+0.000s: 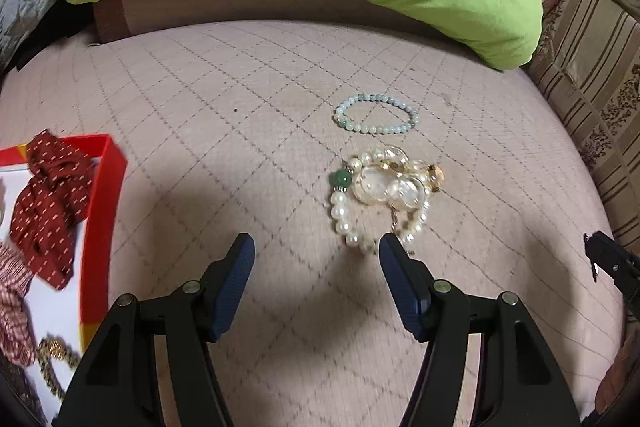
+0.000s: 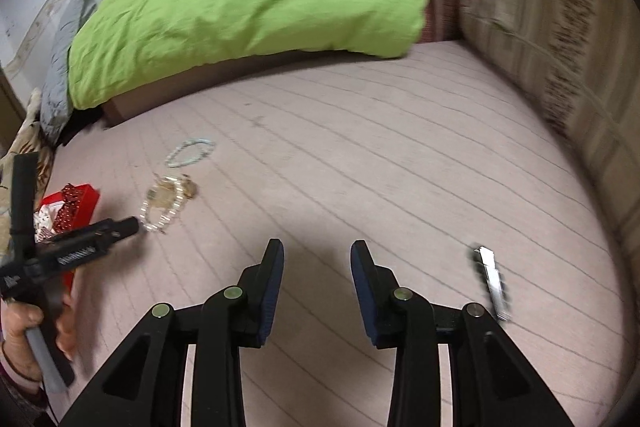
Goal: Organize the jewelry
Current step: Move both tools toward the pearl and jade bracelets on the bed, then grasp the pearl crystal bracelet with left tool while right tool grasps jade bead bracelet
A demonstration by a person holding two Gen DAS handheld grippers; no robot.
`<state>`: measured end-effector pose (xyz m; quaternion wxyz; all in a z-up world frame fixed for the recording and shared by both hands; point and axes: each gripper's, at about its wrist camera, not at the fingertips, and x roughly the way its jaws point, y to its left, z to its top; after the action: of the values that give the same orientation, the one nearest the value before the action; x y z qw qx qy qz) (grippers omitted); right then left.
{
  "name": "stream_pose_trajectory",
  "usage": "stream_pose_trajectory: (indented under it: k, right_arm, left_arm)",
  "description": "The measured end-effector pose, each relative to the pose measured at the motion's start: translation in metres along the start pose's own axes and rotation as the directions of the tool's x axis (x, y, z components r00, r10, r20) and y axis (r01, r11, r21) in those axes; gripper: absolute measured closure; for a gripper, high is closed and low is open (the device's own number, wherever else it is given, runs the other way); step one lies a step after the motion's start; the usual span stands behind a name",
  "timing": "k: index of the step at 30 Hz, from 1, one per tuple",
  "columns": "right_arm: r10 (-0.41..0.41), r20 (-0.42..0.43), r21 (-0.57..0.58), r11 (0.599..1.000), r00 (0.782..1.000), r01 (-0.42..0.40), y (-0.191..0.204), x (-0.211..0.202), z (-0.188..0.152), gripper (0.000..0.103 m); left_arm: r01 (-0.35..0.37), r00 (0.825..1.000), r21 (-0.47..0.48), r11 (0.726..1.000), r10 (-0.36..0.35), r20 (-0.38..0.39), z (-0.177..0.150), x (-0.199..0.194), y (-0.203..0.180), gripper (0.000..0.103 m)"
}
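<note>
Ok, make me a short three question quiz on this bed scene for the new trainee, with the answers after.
1. True or false: the left tool is shut on the pearl bracelet.
2. Which piece lies farther from the red box: A) the pale green bead bracelet, B) the pearl bracelet?
3. Fill in: by the right tool, on the quilted cover, lies a blurred dark and ____ item.

Key:
1. False; its jaws stand open with nothing between them, and the pearls lie just ahead of its right finger.
2. A.
3. Silver; it is too blurred to name.
</note>
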<state>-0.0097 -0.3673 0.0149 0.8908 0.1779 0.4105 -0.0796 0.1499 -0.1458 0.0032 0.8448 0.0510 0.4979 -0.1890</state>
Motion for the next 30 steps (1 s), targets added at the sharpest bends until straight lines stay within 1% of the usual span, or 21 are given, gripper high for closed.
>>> stream_pose_trajectory:
  k: [3,7,9,14,17,22,28,29,30]
  right_arm:
    - [0.023,-0.018,-0.035,0.999,1.000,-0.024,0.020,0.021,0.011,0.065]
    - [0.072,-0.052,-0.089,0.993,0.996,-0.077,0.052,0.053,0.025,0.065]
    - [0.088,-0.073,-0.116,0.989,0.993,-0.096,0.068,0.071,0.034,0.065]
    - [0.112,-0.098,-0.167,0.978,0.989,-0.128,0.098,0.102,0.058,0.065]
    - [0.118,-0.117,-0.185,0.973,0.986,-0.138,0.107,0.117,0.069,0.065]
    - [0.128,-0.143,-0.170,0.974,0.981,-0.152,0.110,0.139,0.079,0.065]
    - [0.101,-0.126,-0.224,0.966,0.987,-0.127,0.122,0.145,0.079,0.065]
    - [0.095,-0.124,-0.232,0.965,0.988,-0.122,0.123,0.145,0.079,0.067]
    - [0.085,-0.122,-0.238,0.965,0.989,-0.112,0.124,0.146,0.079,0.071]
  left_arm:
    - [-0.018,1.000,0.014,1.000,0.018,0.018,0.003,0.007,-0.001,0.039]
    - [-0.049,0.998,0.063,0.997,0.046,0.036,0.006,0.012,-0.008,0.039]
    - [-0.056,0.998,0.079,0.995,0.053,0.045,0.007,0.014,-0.009,0.039]
    - [-0.062,0.996,0.109,0.992,0.055,0.069,0.009,0.019,-0.013,0.039]
    - [-0.061,0.996,0.121,0.991,0.051,0.078,0.008,0.019,-0.012,0.039]
    - [-0.049,0.996,0.129,0.990,0.038,0.086,0.007,0.020,-0.011,0.039]
    - [-0.050,0.995,0.135,0.990,0.037,0.093,0.007,0.022,-0.011,0.039]
    - [-0.050,0.995,0.136,0.989,0.038,0.094,0.007,0.022,-0.011,0.039]
    - [-0.051,0.995,0.136,0.989,0.038,0.095,0.007,0.022,-0.011,0.039]
